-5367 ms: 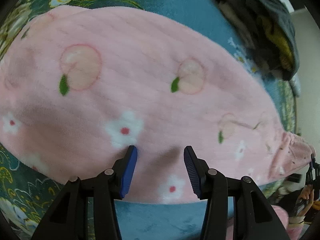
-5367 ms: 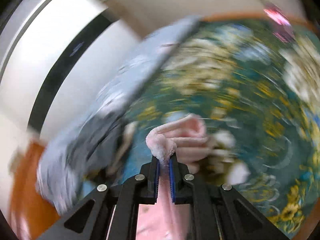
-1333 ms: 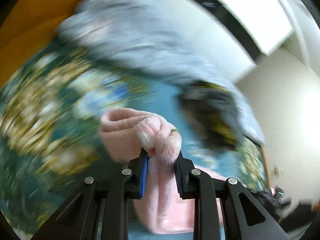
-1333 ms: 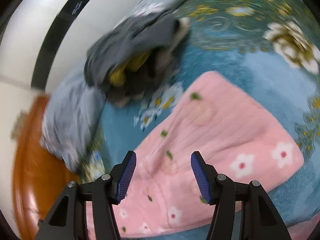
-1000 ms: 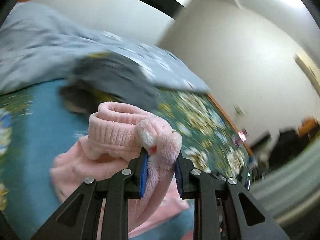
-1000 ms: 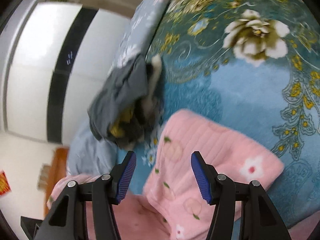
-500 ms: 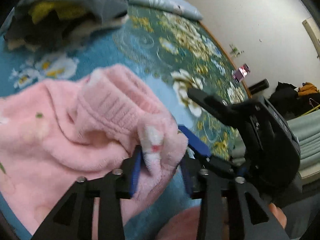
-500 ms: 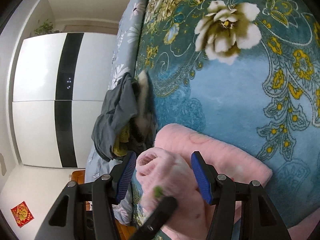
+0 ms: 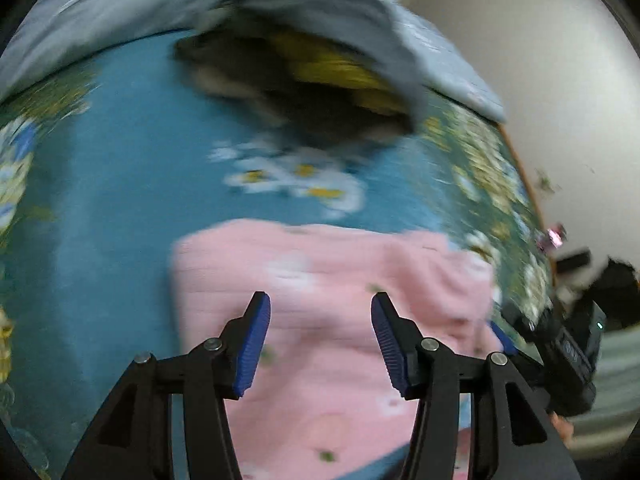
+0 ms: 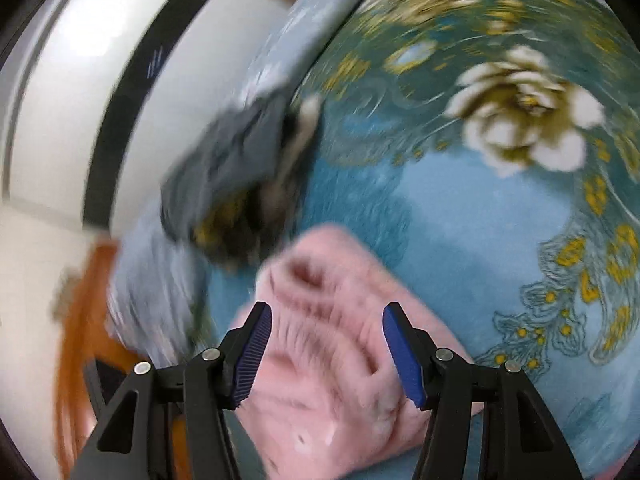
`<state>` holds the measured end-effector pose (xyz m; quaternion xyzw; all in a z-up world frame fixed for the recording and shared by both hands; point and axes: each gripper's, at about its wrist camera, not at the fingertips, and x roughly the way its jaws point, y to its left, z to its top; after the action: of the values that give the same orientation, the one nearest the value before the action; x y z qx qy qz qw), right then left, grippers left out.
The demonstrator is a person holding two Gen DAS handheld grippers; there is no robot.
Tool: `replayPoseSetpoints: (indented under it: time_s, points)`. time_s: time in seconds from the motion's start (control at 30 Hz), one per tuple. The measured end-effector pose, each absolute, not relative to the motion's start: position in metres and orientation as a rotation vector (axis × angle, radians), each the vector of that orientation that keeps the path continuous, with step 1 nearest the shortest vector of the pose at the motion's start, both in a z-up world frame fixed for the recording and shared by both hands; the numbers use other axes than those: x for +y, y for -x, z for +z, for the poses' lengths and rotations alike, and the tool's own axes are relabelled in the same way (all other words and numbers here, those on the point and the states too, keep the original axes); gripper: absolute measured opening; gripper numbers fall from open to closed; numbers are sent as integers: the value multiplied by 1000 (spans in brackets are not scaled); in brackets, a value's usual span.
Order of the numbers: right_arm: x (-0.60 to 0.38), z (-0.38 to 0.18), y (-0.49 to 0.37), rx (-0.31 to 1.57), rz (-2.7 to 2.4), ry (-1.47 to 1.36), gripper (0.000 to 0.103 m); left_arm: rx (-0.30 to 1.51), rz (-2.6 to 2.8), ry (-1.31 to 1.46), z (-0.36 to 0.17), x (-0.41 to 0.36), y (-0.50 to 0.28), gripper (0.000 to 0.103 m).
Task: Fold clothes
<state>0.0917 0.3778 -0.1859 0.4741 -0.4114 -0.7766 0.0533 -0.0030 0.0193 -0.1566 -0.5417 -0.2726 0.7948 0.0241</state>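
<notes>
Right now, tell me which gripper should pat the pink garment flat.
Left, probably. The left gripper is open directly over the pink garment, which lies flat there. The right gripper, also open, faces its bunched cuff end beside the dark clothes pile.

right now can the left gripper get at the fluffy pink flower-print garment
Probably yes: the left gripper is open with the fluffy pink flower-print garment lying directly ahead on the teal floral blanket, nothing between them.

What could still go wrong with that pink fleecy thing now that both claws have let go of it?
The pink garment lies bunched, with a ribbed cuff sticking up, so the fold may slump open. The open left gripper and right gripper hover close above it and could snag the fleece. The dark clothes pile sits nearby.
</notes>
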Motion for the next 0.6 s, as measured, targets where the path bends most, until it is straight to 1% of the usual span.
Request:
replayPoseSetpoints:
  time_s: [0.13,0.2,0.23,0.33,0.43,0.5,0.6]
  points:
    - [357,-189,-78,-1027,-2331,-1563,63,-926,2471,1766,-178,-10,-9,54]
    - [355,-193,-77,-1016,-2327,-1590,63,-941,2446,1798,-187,-13,-16,54]
    - [352,-193,-75,-979,-2339,-1609,63,-940,2436,1806,-190,-13,-19,54]
    - [345,-194,-70,-867,-2369,-1669,63,-866,2428,1839,-195,-4,-18,54]
    - [344,-212,-60,-803,-2360,-1820,63,-822,2430,1859,-198,3,-14,54]
    - [351,-226,-58,-892,-2306,-1850,64,-836,2425,1869,-198,-1,-16,54]
    - [362,-230,-61,-995,-2281,-1835,67,-836,2442,1852,-188,-7,-17,54]
